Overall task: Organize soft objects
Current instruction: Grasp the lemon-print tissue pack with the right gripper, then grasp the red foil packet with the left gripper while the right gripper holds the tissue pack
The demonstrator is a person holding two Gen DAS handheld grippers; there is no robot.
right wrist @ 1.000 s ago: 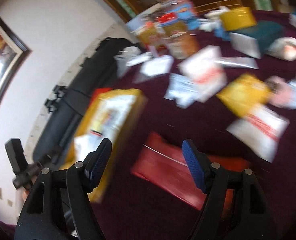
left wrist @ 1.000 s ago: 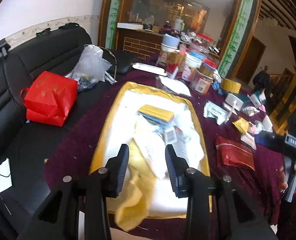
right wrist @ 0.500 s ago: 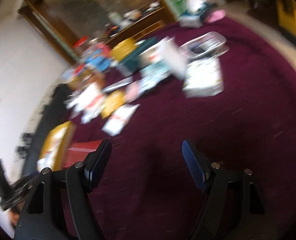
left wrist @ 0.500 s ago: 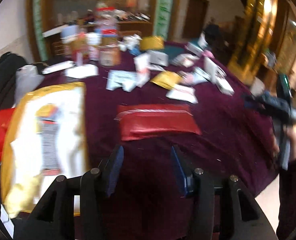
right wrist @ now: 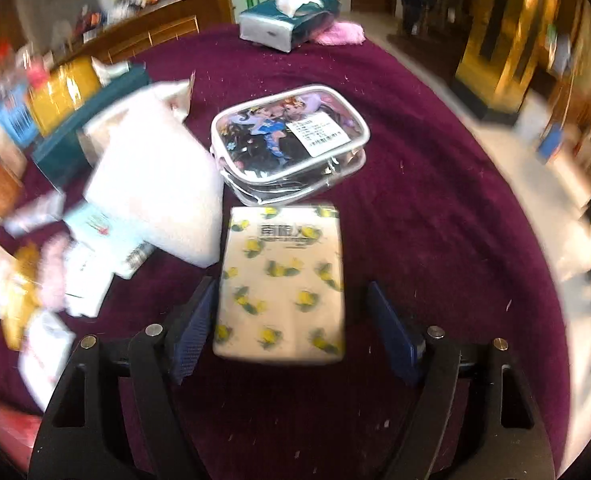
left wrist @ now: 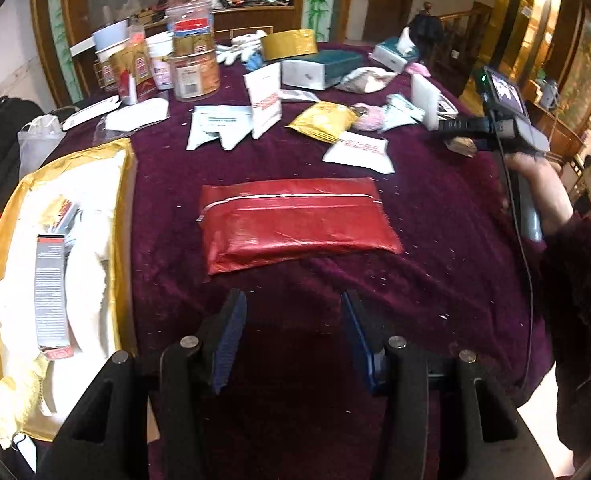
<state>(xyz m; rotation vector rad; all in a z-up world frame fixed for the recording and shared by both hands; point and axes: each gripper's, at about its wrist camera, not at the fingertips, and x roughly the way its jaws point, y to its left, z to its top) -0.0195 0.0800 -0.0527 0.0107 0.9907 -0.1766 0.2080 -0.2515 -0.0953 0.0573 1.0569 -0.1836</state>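
Far left, a gold tray (left wrist: 123,184) sits on the maroon cloth (left wrist: 435,264). My left gripper (left wrist: 291,340), jaws just widened and empty, hangs near a red pouch (left wrist: 295,224). My right gripper (right wrist: 295,332) has just spread further, straddling a lemon-print tissue pack (right wrist: 283,284) without pinching it; a clear cartoon pouch (right wrist: 291,144) touches the pack's far end.

Your left view is sharp, evenly lit; your right view smears at its bowed edges; floor glare right.
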